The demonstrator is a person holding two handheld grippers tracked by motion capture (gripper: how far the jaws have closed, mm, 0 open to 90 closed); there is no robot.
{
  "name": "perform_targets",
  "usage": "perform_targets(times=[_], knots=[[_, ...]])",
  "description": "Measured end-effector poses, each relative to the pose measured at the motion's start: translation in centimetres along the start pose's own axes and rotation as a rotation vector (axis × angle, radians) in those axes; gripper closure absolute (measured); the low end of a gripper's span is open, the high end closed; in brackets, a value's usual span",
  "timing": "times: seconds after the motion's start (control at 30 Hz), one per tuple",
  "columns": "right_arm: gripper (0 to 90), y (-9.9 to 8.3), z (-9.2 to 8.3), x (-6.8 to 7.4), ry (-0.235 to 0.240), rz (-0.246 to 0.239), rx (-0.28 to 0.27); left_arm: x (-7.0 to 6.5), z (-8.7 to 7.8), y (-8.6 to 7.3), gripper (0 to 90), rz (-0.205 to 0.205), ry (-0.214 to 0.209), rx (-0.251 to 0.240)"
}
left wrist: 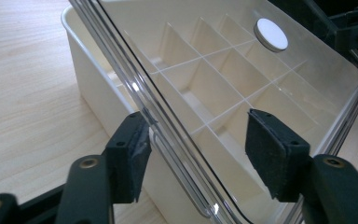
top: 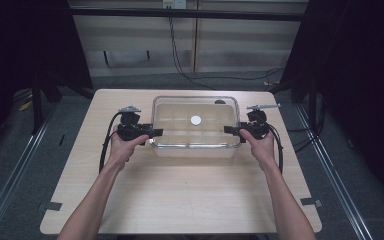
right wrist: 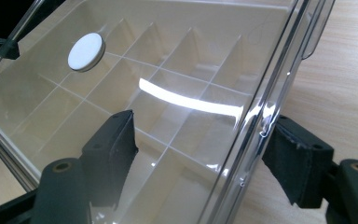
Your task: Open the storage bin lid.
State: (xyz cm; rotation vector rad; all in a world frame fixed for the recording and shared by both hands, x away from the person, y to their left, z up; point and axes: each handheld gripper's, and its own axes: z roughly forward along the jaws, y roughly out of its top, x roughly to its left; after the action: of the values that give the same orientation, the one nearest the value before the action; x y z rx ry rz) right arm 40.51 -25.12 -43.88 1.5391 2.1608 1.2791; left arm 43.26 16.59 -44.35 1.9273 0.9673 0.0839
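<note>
I have a gripper at each end of the box [top: 195,145], which sits on the far half of the table [top: 180,190], long side toward me. It is a cream box split into compartments, with a clear lid [top: 180,112] on top and a round white disc [top: 195,120] at the lid's middle.

My left gripper [top: 156,132] is at the box's left end. In the left gripper view its jaws straddle the lid's edge [left wrist: 168,135]: one pad [left wrist: 133,154] sits just outside the rim, at or almost at it, the other pad [left wrist: 272,154] is over the lid and I see a gap there. So it is not clamped yet.

My right gripper [top: 228,130] is at the right end. In the right gripper view one jaw lies over the lid [right wrist: 177,107], the other outside its rim above the table; neither pad clearly presses, so I read it as released too
</note>
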Motion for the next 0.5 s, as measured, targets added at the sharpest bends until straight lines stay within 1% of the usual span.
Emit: perform_targets(times=[0.07, 0.1, 0.13, 0.17, 0.2, 0.23, 0.3, 0.43, 0.47, 0.5], knots=[[32.9, -0.1, -0.2, -0.1, -0.002, 0.001, -0.011, -0.1, -0.1, 0.0, 43.9, 0.007, 0.003, -0.003], [32.9, -0.1, -0.2, -0.1, -0.002, 0.001, -0.011, -0.1, -0.1, 0.0, 44.8, 0.007, 0.003, -0.003], [37.4, -0.2, -0.5, -0.3, 0.016, 0.017, -0.034, -0.1, -0.3, 0.1, 45.4, 0.006, 0.004, -0.008], [37.4, -0.2, -0.5, -0.3, 0.016, 0.017, -0.034, -0.1, -0.3, 0.1, 47.1, 0.006, 0.004, -0.008], [43.3, -0.3, -0.7, -0.4, 0.044, 0.028, -0.046, 0.0, -0.5, 0.0, 49.3, 0.009, -0.012, -0.024], [43.3, -0.4, -0.7, -0.3, 0.046, 0.030, -0.050, -0.1, -0.7, 0.1, 51.4, 0.008, -0.013, -0.032], [45.8, -0.3, -1.0, -0.2, 0.046, 0.029, -0.070, -0.3, -0.8, 0.1, 52.1, 0.012, -0.008, -0.030], [48.6, -0.2, -1.3, -0.1, 0.047, 0.039, -0.083, -0.3, -1.1, 0.2, 54.6, 0.022, -0.007, -0.041], [49.8, -0.2, -1.4, -0.1, 0.048, 0.043, -0.086, -0.4, -1.2, 0.2, 55.1, 0.012, -0.009, -0.048], [50.8, -0.2, -1.5, -0.1, 0.053, 0.047, -0.091, -0.4, -1.2, 0.2, 55.6, 0.015, -0.008, -0.049]])
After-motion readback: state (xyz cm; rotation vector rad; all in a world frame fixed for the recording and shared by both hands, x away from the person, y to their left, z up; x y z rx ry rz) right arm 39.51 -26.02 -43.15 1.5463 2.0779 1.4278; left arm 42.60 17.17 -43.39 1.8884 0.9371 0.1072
